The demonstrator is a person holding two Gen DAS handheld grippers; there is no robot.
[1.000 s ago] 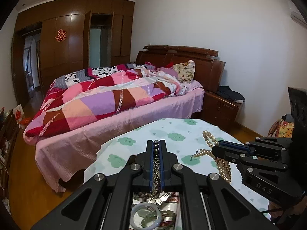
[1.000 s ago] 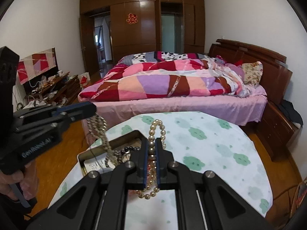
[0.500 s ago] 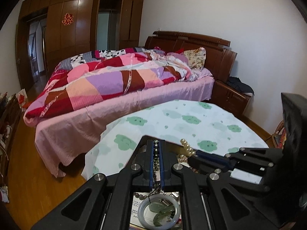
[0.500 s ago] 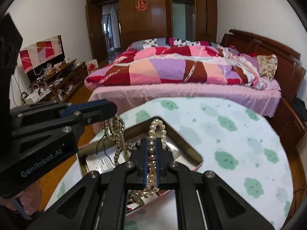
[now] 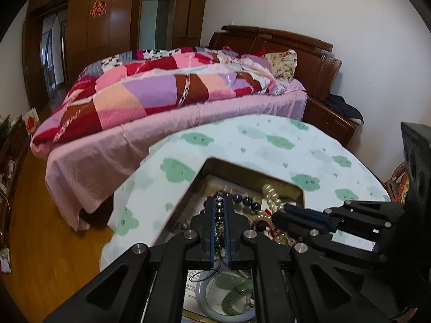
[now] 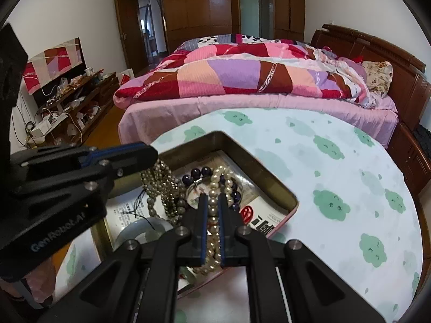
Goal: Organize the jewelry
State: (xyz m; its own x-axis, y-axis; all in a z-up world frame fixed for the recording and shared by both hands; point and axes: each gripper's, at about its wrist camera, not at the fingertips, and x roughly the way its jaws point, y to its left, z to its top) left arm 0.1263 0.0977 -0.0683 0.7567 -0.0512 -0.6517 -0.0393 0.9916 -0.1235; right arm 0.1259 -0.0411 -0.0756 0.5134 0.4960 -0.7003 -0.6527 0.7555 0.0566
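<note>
An open metal tin (image 6: 265, 168) (image 5: 242, 167) sits on the round table with the green-cloud cloth (image 6: 336, 161). My left gripper (image 5: 219, 204) (image 6: 150, 154) is shut on a grey bead strand (image 6: 161, 185) (image 5: 219, 211) that hangs into the tin. My right gripper (image 6: 212, 200) (image 5: 280, 212) is shut on a pearl necklace (image 6: 218, 177) (image 5: 270, 192), whose loop lies on the tin's contents. A dark purple bead bracelet (image 6: 200, 172) and a pale jade bangle (image 5: 212, 297) (image 6: 145, 228) lie inside on printed paper.
A bed with a patchwork quilt (image 6: 242, 80) stands just beyond the table. A wooden bedside cabinet (image 5: 331, 123) is at the right. At the left wall, a cluttered low shelf (image 6: 75, 102) stands on the wooden floor. The table's edge runs close to the tin's left side.
Both grippers have come down toward the tin with their strands. The pearls and the grey beads, which hung free above the table, now reach into the tin.
</note>
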